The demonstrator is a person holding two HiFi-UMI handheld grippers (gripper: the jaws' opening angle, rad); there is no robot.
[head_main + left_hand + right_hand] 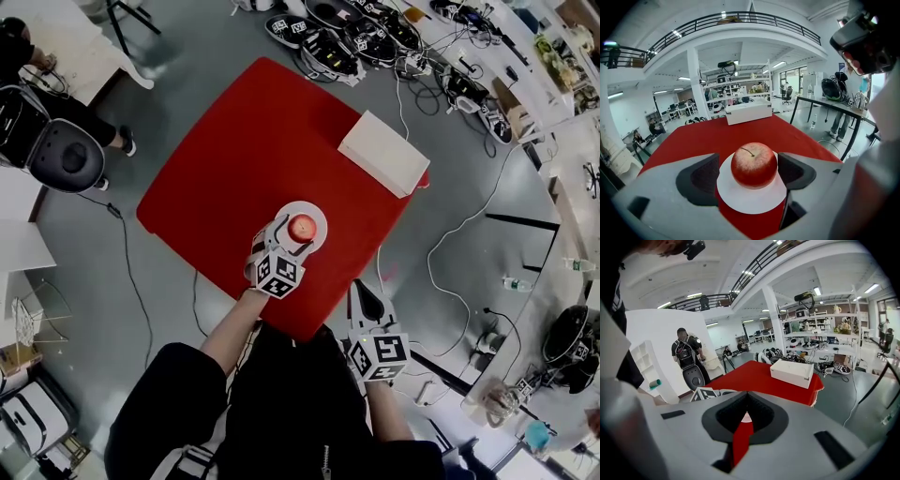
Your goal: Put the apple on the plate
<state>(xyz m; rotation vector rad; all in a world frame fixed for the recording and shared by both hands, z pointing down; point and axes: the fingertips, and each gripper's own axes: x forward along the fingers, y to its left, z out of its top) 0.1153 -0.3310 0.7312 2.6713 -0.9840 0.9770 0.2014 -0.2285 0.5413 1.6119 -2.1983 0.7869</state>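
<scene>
Apple (753,165) on plate (750,201) between left gripper's (750,174) spread jaws, stem only in its view; right gripper's (746,416) together.

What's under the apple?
The white plate, on the red table. The apple covers the plate's middle, so that part cannot be seen.

Robotics lab in an open two-level hall.
A railed mezzanine (740,18) is seen overhead, with equipment racks (740,86) and workbenches (834,105) behind. Marker-tagged devices (337,45) are laid out on the grey floor (187,84), and loose cables (430,262) are run around a red table (234,178).
</scene>
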